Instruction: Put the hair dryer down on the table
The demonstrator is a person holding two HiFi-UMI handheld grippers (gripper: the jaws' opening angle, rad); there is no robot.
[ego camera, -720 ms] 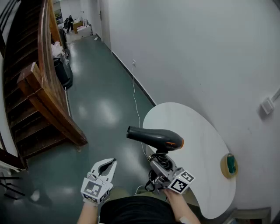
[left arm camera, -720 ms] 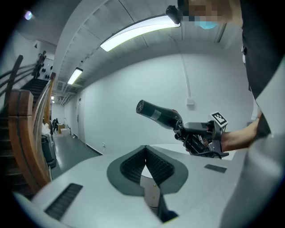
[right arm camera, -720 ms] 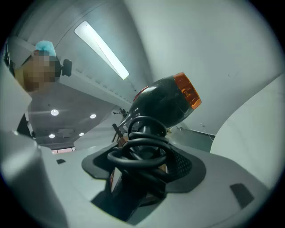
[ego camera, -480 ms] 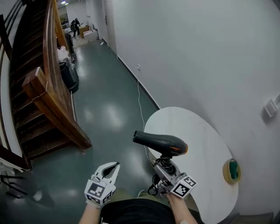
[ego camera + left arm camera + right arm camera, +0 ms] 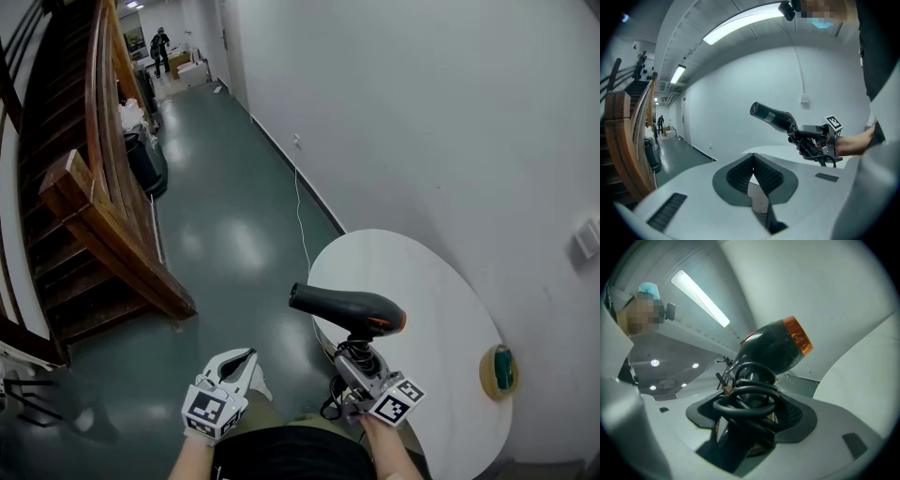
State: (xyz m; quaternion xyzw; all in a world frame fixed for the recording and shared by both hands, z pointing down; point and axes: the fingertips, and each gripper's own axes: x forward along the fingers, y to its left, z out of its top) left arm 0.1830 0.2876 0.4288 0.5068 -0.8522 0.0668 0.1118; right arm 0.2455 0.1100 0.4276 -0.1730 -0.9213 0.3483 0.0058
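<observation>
The right hand-held gripper (image 5: 355, 355) is clamping the handle of a black hair dryer (image 5: 349, 306), its jaws standing wide around the handle and the black cord (image 5: 748, 402) that is coiling round it. The dryer is hanging in the air over the near left edge of the round white worktop (image 5: 427, 281), not touching it; its barrel is lying roughly level, with the nozzle pointing left toward the wooden staircase (image 5: 89, 220) and the orange rear end facing the wall. The left hand-held gripper (image 5: 240, 362) is hovering over the green floor (image 5: 225, 234) with its jaws together on nothing. A roll of tape (image 5: 497, 371) is resting at the worktop's far right edge.
</observation>
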